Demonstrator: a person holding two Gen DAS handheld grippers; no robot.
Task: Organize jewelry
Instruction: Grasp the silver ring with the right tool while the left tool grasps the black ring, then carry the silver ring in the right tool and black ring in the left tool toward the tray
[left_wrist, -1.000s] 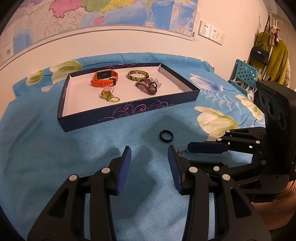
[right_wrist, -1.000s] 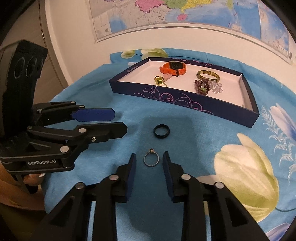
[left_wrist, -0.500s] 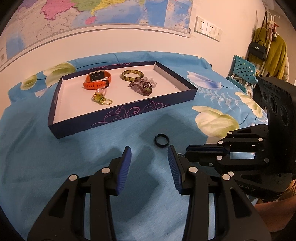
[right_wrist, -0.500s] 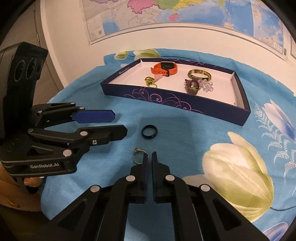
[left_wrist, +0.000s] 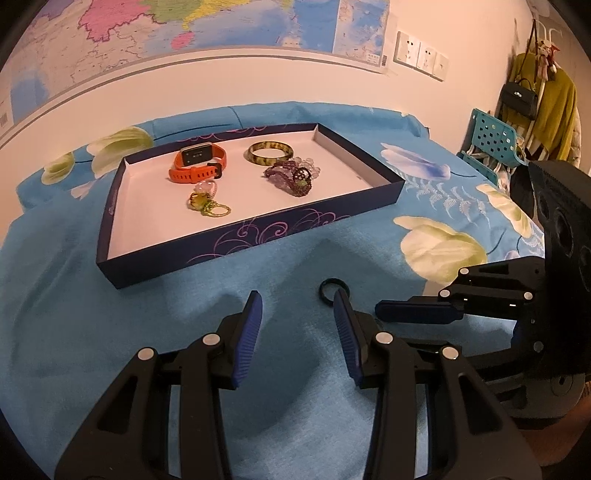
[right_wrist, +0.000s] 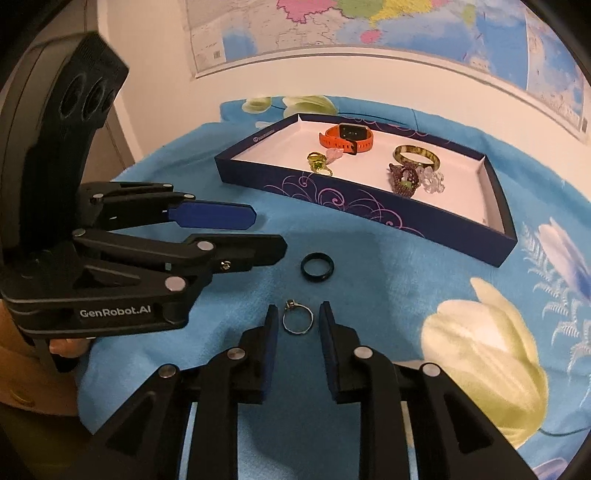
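A thin silver ring (right_wrist: 297, 320) lies on the blue cloth between the fingers of my right gripper (right_wrist: 298, 317), which is open around it without touching. A black ring (right_wrist: 317, 266) lies just beyond; it also shows in the left wrist view (left_wrist: 332, 288). My left gripper (left_wrist: 297, 308) is open and empty, to the left of the rings. The dark blue tray (right_wrist: 354, 201) holds an orange watch (right_wrist: 346, 137), a green bangle (right_wrist: 416, 155), a purple beaded piece (right_wrist: 403, 180) and small green rings (right_wrist: 318, 162).
The flowered blue cloth (left_wrist: 110, 332) covers the table. A wall with a map stands behind the tray (left_wrist: 258, 240). A teal chair (left_wrist: 493, 142) and hanging clothes (left_wrist: 546, 99) are at the far right.
My right gripper shut near the silver ring half a second ago and has opened again; the ring lies flat between its fingers. The left gripper stays open, shifted slightly.
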